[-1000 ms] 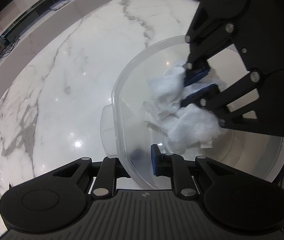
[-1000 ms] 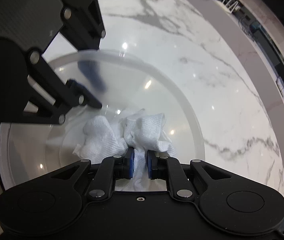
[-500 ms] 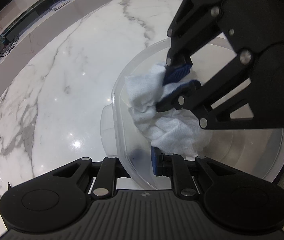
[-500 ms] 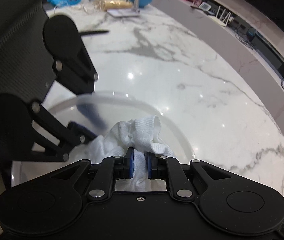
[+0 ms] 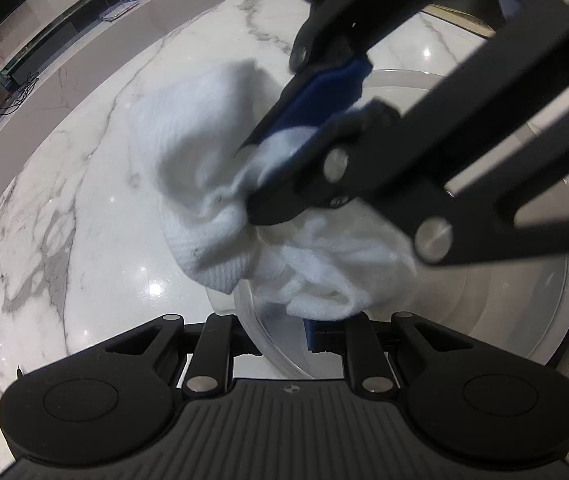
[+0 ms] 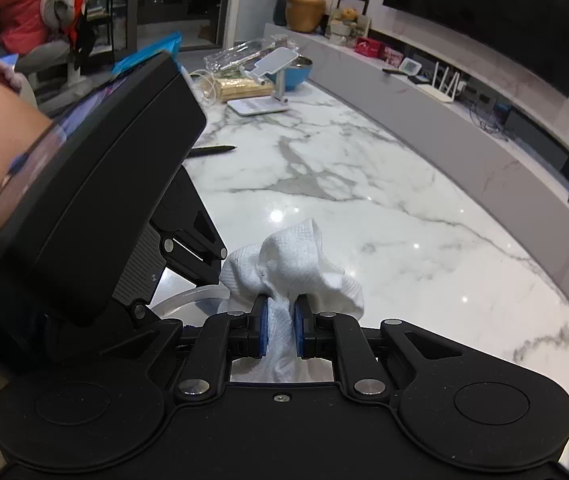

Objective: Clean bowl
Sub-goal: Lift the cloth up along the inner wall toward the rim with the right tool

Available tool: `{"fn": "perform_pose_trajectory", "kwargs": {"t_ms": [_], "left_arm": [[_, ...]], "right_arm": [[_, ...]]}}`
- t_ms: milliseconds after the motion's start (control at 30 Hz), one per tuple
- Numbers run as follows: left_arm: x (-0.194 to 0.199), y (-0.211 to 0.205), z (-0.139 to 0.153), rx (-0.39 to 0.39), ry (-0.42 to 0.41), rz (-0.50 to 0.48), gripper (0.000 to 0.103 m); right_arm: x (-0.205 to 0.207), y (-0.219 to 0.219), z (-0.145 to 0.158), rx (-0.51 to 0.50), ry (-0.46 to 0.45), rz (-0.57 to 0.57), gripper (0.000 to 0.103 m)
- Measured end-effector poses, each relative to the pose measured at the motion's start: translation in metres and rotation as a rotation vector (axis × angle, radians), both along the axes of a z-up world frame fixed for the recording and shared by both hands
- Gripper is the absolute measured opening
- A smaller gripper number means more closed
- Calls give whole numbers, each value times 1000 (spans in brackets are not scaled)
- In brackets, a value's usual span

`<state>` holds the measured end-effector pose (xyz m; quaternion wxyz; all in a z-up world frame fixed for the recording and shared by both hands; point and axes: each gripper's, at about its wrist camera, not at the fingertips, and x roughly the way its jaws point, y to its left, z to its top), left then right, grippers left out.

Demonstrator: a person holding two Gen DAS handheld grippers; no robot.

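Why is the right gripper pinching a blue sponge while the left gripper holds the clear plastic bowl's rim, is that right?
Not quite. The right gripper pinches a crumpled white cloth, not a blue sponge; only its pads are blue. The right wrist view shows this. The left gripper does hold the clear plastic bowl by its rim.

The left gripper (image 5: 280, 336) gripped the rim of the clear bowl (image 5: 516, 320) on the marble counter (image 5: 84, 184). The right gripper (image 5: 260, 168), above the bowl, pinched a bunched white cloth (image 5: 204, 184) that hung over the rim.
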<state>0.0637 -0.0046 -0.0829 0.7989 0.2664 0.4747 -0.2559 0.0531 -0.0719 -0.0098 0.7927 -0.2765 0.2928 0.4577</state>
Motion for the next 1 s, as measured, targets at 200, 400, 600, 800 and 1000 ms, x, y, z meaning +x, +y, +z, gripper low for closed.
{"fn": "perform_pose_trajectory", "kwargs": {"t_ms": [200, 400, 600, 800, 1000], "left_arm": [[-4, -1, 1, 4, -1, 0, 14], [-9, -2, 2, 7, -3, 3, 14], [-16, -3, 4, 11, -4, 3, 14], [-22, -2, 5, 11, -5, 5, 14], [-22, -9, 7, 9, -1, 10, 14]], "right_arm": [[-4, 3, -1, -30, -50, -14, 10], [0, 2, -1, -106, -86, -97, 10], [3, -4, -1, -160, -78, -177, 10], [-1, -10, -4, -204, -86, -203, 10], [-1, -16, -4, -224, -72, -221, 10]]}}
